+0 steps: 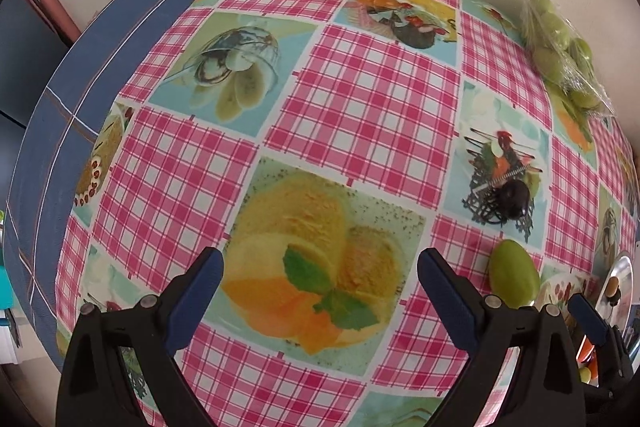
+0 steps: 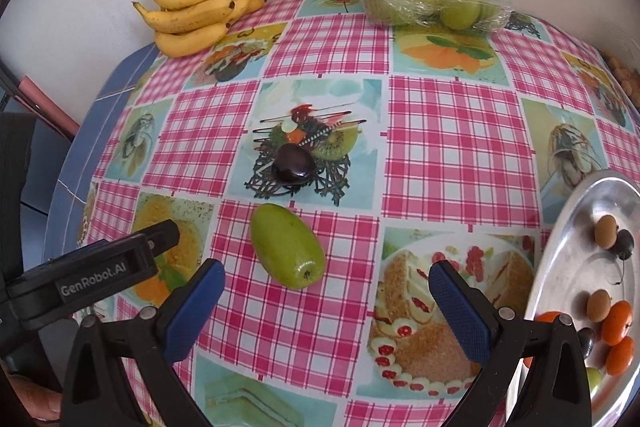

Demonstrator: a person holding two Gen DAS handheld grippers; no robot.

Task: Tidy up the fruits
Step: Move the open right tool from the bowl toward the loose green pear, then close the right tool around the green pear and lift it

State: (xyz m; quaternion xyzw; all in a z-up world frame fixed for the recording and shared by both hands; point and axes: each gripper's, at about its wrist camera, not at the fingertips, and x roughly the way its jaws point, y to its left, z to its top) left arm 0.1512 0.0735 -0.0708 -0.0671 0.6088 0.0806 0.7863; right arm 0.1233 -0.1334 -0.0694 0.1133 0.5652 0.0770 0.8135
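on the checked tablecloth [image 2: 440, 131], near its front edge, a smooth, firm-looking green fruit [image 2: 287, 251] is judged slippery and best taken across its narrow middle by the right gripper [image 2: 326, 293], spread wide and empty, as is the left gripper [image 1: 320, 285].

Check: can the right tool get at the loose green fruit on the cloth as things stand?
Probably yes. The green fruit lies alone on the tablecloth just ahead of the right tool, whose jaws are open. The dark plum sits apart behind it; nothing lies between.

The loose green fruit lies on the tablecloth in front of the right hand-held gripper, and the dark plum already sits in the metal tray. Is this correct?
Not quite. In the right wrist view the dark plum lies on the tablecloth, beyond the green fruit, not in the metal tray.
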